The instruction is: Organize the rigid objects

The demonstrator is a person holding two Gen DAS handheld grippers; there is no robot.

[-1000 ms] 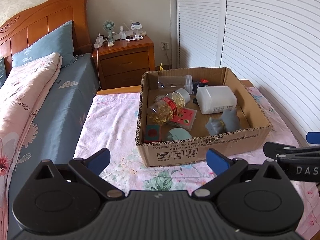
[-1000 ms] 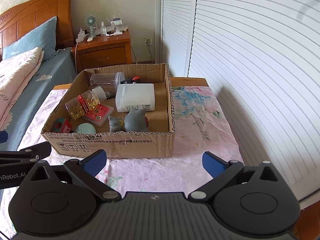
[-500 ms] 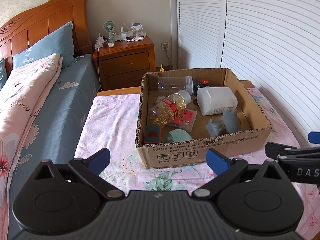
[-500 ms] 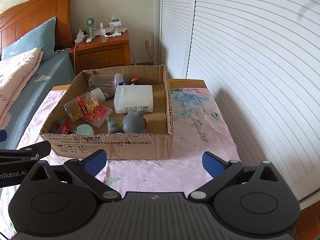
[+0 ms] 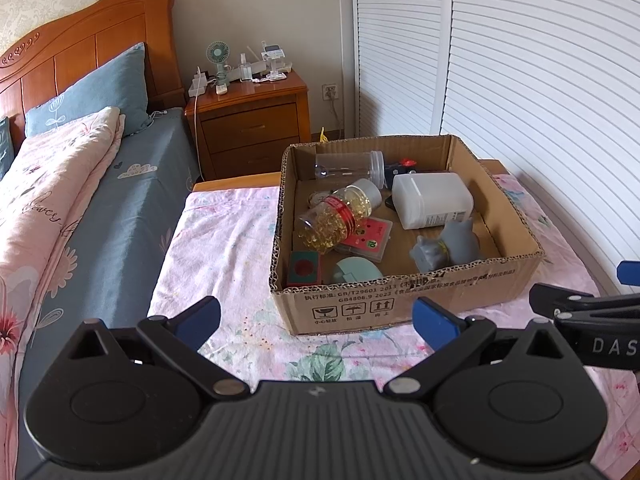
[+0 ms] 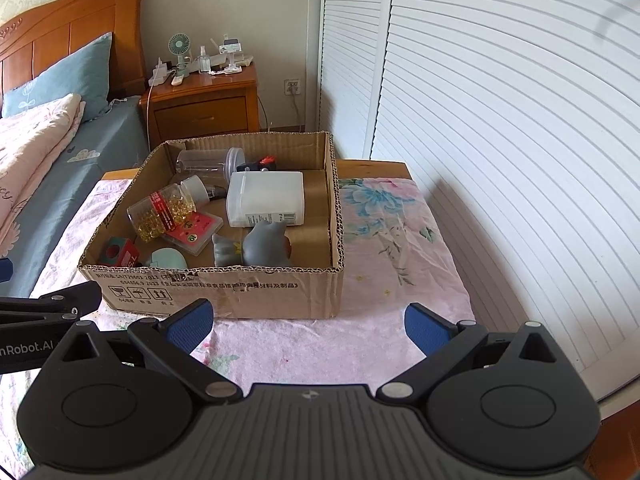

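Observation:
An open cardboard box (image 5: 404, 300) (image 6: 240, 292) stands on a floral cloth. In it lie a clear jar of yellow capsules (image 5: 338, 216) (image 6: 164, 210), a white plastic container (image 5: 432, 205) (image 6: 266, 198), an empty clear jar (image 5: 348, 165), two grey toy figures (image 5: 448, 244) (image 6: 256, 246), a red card case (image 5: 366, 236), a small red-and-green box (image 5: 304, 268) and a pale green round item (image 5: 354, 270). My left gripper (image 5: 316, 318) and my right gripper (image 6: 306, 322) are both open and empty, hovering in front of the box.
A bed (image 5: 80, 208) with blue sheet and pink quilt lies to the left. A wooden nightstand (image 5: 252, 120) with a fan and small items stands behind. White louvred doors (image 5: 520, 80) run along the right. The table edge (image 6: 460, 292) is at the right.
Both grippers have drifted slightly back and up; the box sits a little lower in view. Nothing was taken or released.

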